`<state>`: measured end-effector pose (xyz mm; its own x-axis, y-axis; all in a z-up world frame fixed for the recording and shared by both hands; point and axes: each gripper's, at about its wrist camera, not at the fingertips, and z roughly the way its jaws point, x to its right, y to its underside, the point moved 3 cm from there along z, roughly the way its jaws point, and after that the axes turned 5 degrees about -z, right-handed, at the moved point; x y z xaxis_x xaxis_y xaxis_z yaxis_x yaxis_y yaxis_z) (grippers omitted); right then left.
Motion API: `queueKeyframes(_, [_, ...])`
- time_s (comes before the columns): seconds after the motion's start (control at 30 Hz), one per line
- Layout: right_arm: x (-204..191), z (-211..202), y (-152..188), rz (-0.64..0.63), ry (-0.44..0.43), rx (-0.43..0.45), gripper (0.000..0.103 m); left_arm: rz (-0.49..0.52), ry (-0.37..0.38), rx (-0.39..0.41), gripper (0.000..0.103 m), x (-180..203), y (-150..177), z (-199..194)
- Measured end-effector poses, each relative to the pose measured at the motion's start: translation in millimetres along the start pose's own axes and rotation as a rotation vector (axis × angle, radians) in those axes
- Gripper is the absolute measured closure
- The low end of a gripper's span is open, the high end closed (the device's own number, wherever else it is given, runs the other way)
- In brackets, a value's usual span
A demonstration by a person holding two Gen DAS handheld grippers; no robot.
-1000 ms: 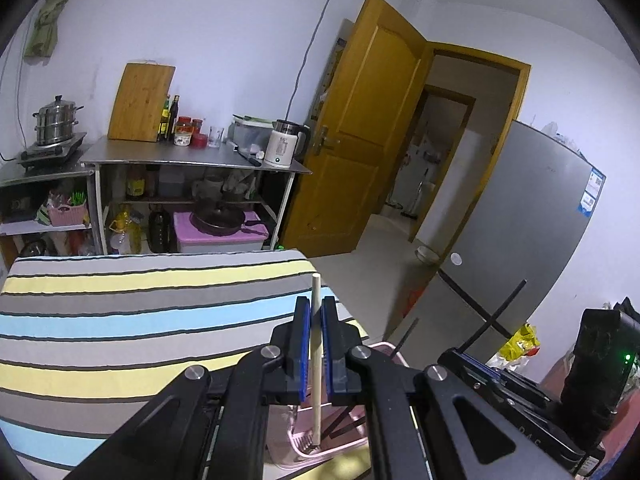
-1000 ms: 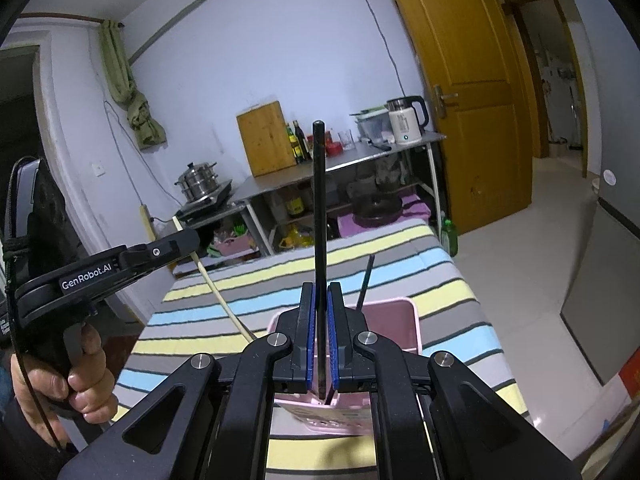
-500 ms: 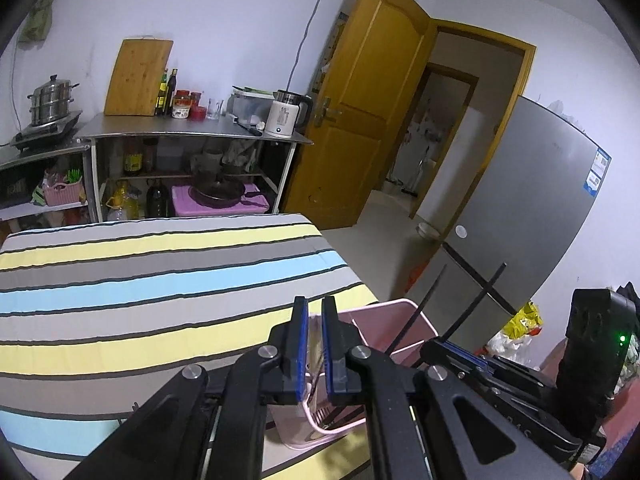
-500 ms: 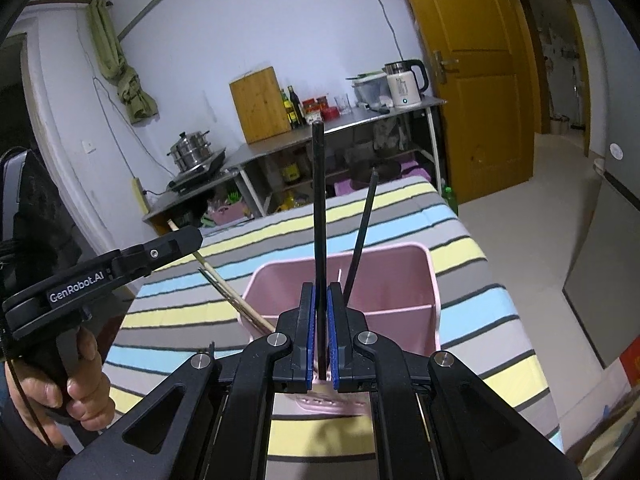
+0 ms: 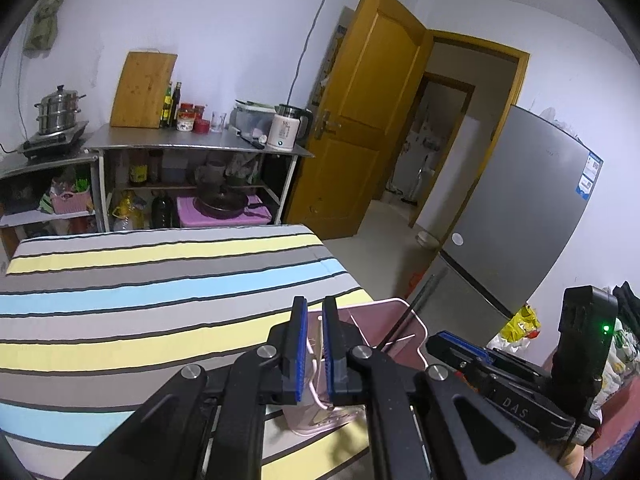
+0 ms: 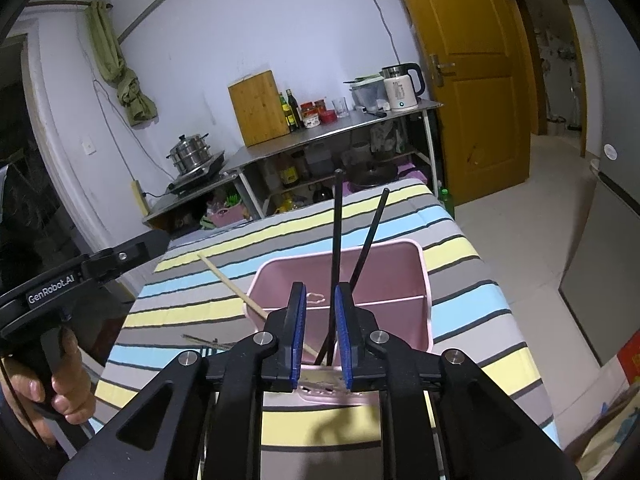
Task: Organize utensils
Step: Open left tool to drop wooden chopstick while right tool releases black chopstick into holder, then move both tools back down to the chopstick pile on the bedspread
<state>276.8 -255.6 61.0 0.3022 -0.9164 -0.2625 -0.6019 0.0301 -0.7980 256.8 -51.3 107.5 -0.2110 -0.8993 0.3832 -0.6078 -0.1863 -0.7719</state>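
Observation:
A pink divided basket [image 6: 425, 280] stands on the striped table, right under both grippers. My right gripper [image 6: 321, 292] is over its near rim and its jaws are opening. A black chopstick [image 6: 337, 220] stands between them, close to the right pad and loose, its foot in the basket. A second black chopstick [image 6: 372, 232] leans beside it. A wooden chopstick [image 6: 224, 280] leans out of the basket's left side, its top just past one of the left gripper's fingers [image 6: 152, 242]. My left gripper [image 5: 316, 304] is shut, with that chopstick [image 5: 319, 336] showing through the slit.
A thin dark utensil [image 6: 204, 340] lies on the striped cloth [image 5: 160, 280] left of the basket [image 5: 400, 320]. Behind the table a steel shelf [image 5: 192, 146] carries a kettle, jars and a cutting board. A fridge [image 5: 520, 220] and an open door are at the right.
The right jaws have parted from the black chopstick, which was clamped before. The left gripper sank and drew back, so the wooden chopstick no longer sticks up past its tips. The basket looms nearer.

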Motion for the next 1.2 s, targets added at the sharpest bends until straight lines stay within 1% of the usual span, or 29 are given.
queueKeyframes(0.17, [-6.9, -15.7, 2.4, -0.015, -0.006, 0.021, 0.087, -0.003, -0.02, 0.025, 0.097, -7.0, 5.6, -28.0])
queueKeyframes(0.33, [-16.7, -33.2, 10.8, -0.033, -0.014, 0.042, 0.087, -0.016, -0.061, 0.034, 0.097, -24.7, 21.9, -53.2])
queueKeyframes(0.47, [-27.4, -39.3, 19.3, -0.051, -0.046, 0.032, 0.087, -0.034, -0.099, 0.028, 0.097, -41.8, 39.3, -69.1])
queueKeyframes(0.6, [-41.8, -38.0, 32.6, -0.08, -0.079, 0.008, 0.087, -0.079, -0.133, 0.008, 0.097, -62.9, 61.7, -79.0])
queueKeyframes(0.8, [-60.9, -26.4, 58.2, -0.121, -0.119, -0.052, 0.087, -0.134, -0.182, -0.048, 0.097, -91.4, 97.9, -78.4])
queueKeyframes(1.03, [-80.8, -5.2, 83.6, -0.155, -0.167, -0.133, 0.087, -0.182, -0.243, -0.133, 0.096, -122.3, 134.5, -57.2])
queueKeyframes(1.07, [-84.6, -2.8, 87.3, -0.159, -0.172, -0.142, 0.087, -0.188, -0.25, -0.15, 0.094, -126.3, 140.4, -51.7])
queueKeyframes(1.1, [-87.1, 0.4, 90.0, -0.163, -0.176, -0.152, 0.087, -0.195, -0.255, -0.164, 0.09, -129.3, 145.2, -46.5])
queueKeyframes(1.2, [-93.6, 9.2, 98.0, -0.172, -0.19, -0.18, 0.087, -0.222, -0.269, -0.194, 0.084, -141.4, 157.1, -32.4])
